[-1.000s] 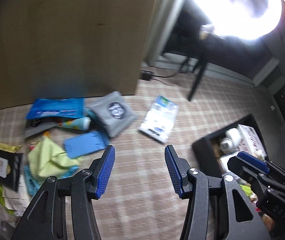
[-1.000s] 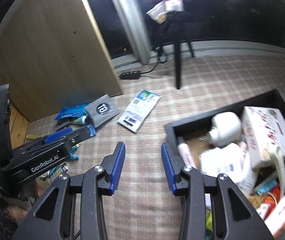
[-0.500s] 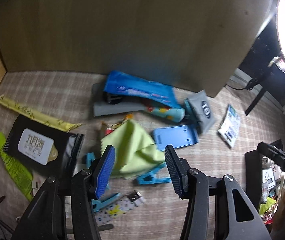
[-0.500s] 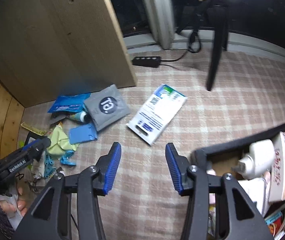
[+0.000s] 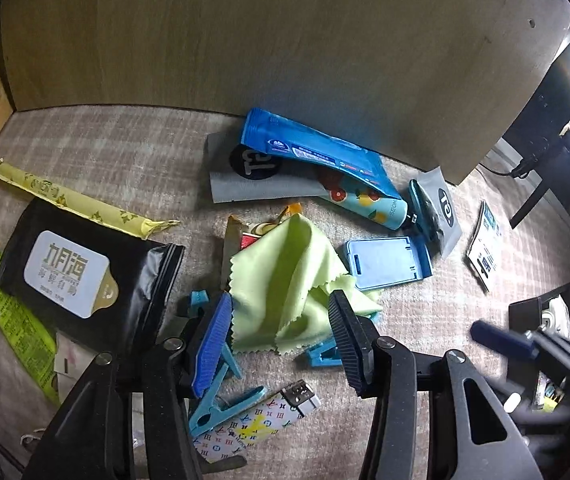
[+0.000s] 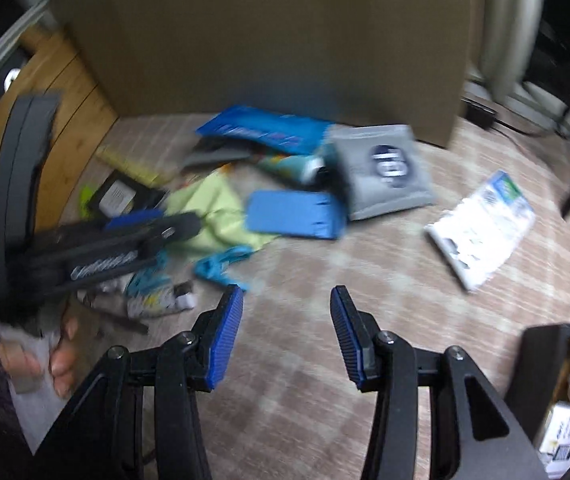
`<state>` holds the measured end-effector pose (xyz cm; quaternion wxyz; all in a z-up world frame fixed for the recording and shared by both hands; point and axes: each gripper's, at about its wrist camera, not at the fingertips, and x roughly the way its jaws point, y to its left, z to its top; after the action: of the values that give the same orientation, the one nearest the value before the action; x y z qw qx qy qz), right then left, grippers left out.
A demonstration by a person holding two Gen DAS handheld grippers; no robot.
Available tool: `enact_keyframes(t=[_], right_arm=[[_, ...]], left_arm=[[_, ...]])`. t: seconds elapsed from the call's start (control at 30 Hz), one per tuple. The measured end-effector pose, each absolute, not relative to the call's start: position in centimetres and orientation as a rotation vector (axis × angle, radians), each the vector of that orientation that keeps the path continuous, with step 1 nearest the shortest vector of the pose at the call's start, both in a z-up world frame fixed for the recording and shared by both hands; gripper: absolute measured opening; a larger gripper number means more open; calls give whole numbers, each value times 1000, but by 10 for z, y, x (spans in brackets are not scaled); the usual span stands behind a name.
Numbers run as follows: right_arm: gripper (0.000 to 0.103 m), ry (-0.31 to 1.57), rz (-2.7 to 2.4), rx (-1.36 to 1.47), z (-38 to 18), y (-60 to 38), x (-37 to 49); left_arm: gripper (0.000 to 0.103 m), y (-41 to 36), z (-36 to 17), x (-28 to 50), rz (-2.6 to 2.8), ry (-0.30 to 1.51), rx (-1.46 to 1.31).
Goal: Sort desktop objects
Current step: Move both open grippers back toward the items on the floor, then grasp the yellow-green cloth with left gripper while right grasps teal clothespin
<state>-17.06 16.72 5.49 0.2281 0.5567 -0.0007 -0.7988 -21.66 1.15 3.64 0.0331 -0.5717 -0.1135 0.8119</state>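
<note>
My left gripper (image 5: 281, 324) is open and empty, low over a crumpled light-green cloth (image 5: 285, 276) in a pile of objects on the checked surface. Around the cloth lie a black wipes pack (image 5: 69, 268), a blue phone stand (image 5: 385, 264), blue clips (image 5: 221, 400), a blue packet (image 5: 313, 156) and a patterned lighter (image 5: 261, 420). My right gripper (image 6: 285, 320) is open and empty over bare surface, right of the pile; its view is blurred. The cloth (image 6: 213, 208), the phone stand (image 6: 293, 214) and my left gripper (image 6: 125, 240) show there too.
A wooden panel (image 5: 285, 40) stands behind the pile. A grey pouch (image 6: 381, 168) and a white packet (image 6: 485, 228) lie to the right. A black bin (image 6: 545, 360) with sorted items is at the far right. A yellow stick pack (image 5: 69, 200) and a green pack (image 5: 9, 312) lie left.
My left gripper has swung left from the bin side and come down close over the green cloth. My right gripper has turned left toward the pile, away from the bin.
</note>
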Motion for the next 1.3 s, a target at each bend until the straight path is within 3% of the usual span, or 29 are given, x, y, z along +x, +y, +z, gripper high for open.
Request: enact_keyframes(t=[0.27,0.43,0.5,0.73,0.93,1.3], right_arm=[[45,81,-2173,1479,43,135,-169],[44,140,-2159,1440,37,121,-162],[43,149,-2152,1435,34,118,-161],[13,176,-2133,1446,24,109,-159],[7,145,-2151,1419,30,114,-153],[5,8,-2212,1365,66,151,-132]], left_arm=[[31,14,35,-219,2509,-363,-1745],[15,11,32,-217,2513,-381,-1733],[15,10,32,-216,2519,-382,-1726],[9,4,31,-207,2523,-436,-1701],[5,3,38,-196,2526,-456,-1667],[3,-10,67,-186,2571,-460,-1595]])
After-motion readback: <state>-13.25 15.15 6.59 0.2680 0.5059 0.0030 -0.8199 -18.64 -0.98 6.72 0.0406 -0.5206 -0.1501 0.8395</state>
